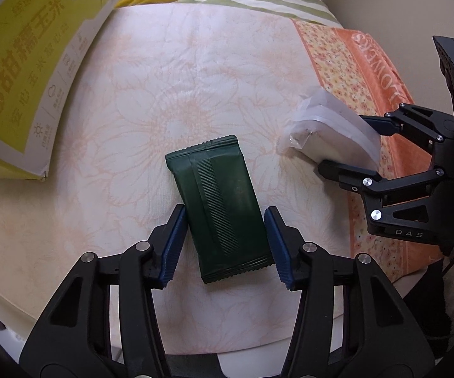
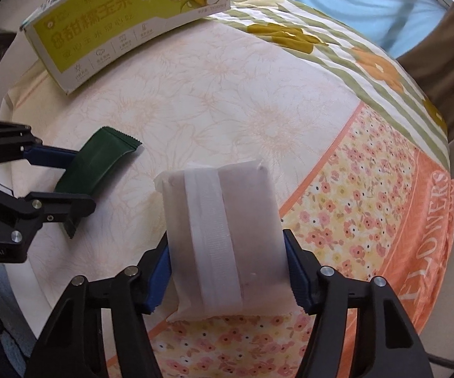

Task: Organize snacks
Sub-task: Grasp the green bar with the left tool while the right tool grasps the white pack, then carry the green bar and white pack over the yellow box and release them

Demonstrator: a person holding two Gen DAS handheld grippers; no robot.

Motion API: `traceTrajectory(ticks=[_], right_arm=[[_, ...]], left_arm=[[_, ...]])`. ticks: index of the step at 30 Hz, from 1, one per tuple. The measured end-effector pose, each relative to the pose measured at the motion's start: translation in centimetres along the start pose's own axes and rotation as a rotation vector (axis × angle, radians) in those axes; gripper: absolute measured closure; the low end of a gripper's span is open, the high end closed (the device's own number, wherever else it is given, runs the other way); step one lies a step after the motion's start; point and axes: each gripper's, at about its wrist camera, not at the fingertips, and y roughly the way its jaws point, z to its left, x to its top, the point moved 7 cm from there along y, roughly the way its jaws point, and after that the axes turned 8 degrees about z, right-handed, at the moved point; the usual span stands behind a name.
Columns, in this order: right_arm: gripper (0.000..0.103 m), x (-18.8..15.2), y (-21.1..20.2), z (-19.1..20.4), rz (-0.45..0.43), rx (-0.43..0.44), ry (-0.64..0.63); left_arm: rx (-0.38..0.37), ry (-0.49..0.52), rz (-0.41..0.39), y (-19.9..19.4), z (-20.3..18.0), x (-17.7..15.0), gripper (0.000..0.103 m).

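"FLOWERS" on the orange cloth border — "DAS" on the right tool — "甜糯玉米" on the yellow box.

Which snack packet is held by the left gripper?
The dark green packet, between the left gripper's pads. The translucent white packet sits in the right gripper.

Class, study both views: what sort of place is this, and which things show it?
Probably a bedroom: the snacks lie on a floral bedsheet spread over a soft surface, with a striped flowered quilt and a yellow-green corn snack box on it.

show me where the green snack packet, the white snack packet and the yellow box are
green snack packet (image 1: 224, 208), left wrist view, middle of wrapper.
white snack packet (image 2: 227, 236), right wrist view, centre seam strip.
yellow box (image 2: 126, 22), right wrist view, printed front face.
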Motion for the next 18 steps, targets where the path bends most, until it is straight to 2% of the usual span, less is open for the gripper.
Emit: traceTrajectory(ticks=[5, 9, 14, 18], right_arm=[[0.043, 0.5, -2.3, -0.5, -0.046, -0.026, 0.063], [0.044, 1.2, -5.2, -1.2, -0.081, -0.048, 0.108], [0.044, 3.1, -9.9, -1.0, -0.123, -0.059, 0.154], [0.044, 4.8, -13.1, 0.4, -0.159, -0.038, 0.183]], left_arm=[[-0.018, 0.007, -0.037, -2.1, -0.1, 0.2, 0.056], [-0.043, 0.010, -0.097, -5.5, -0.4, 0.9, 0.056], [-0.049, 0.018, -0.231, -11.9, 0.1, 2.4, 0.056], [-0.063, -0.025, -0.319, -16.9, 2.1, 3.5, 0.056]])
